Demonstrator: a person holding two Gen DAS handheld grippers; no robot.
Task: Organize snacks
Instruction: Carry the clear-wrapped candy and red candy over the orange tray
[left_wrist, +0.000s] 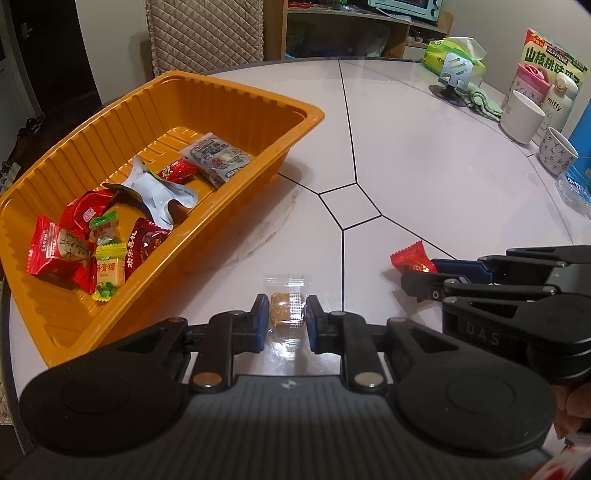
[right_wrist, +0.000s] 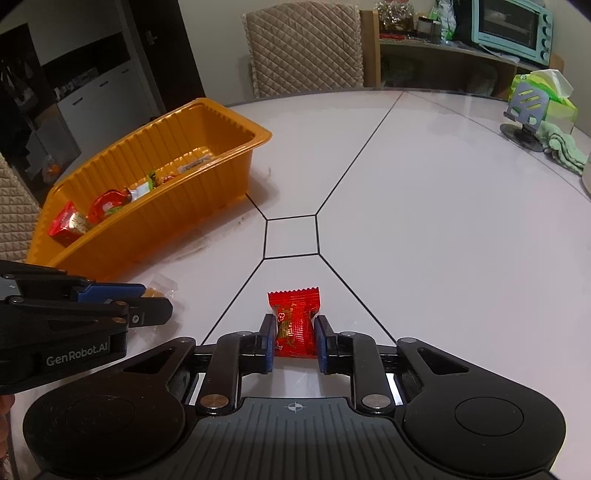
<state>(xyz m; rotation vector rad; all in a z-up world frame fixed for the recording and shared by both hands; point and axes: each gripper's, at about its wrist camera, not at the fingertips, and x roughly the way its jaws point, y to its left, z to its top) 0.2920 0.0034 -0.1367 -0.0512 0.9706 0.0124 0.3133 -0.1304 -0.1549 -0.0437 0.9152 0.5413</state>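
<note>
An orange tray (left_wrist: 258, 96) holding several wrapped snacks stands at the left of the white table; it also shows in the right wrist view (right_wrist: 207, 177). My left gripper (left_wrist: 286, 314) straddles a clear-wrapped brown candy (left_wrist: 284, 308) lying on the table, its blue pads close on both sides of it. My right gripper (right_wrist: 297, 334) straddles a red wrapped candy (right_wrist: 295, 325) on the table, its pads against the wrapper's sides. In the left wrist view the right gripper (left_wrist: 424, 273) is at the right with the red candy (left_wrist: 412, 258) at its tips.
At the far right stand a white cup (left_wrist: 522, 116), a patterned mug (left_wrist: 556, 151), bottles, a snack box (left_wrist: 552, 59), a tissue pack (right_wrist: 546, 92) and a phone stand (right_wrist: 524, 110). A quilted chair (right_wrist: 303, 48) is behind the table.
</note>
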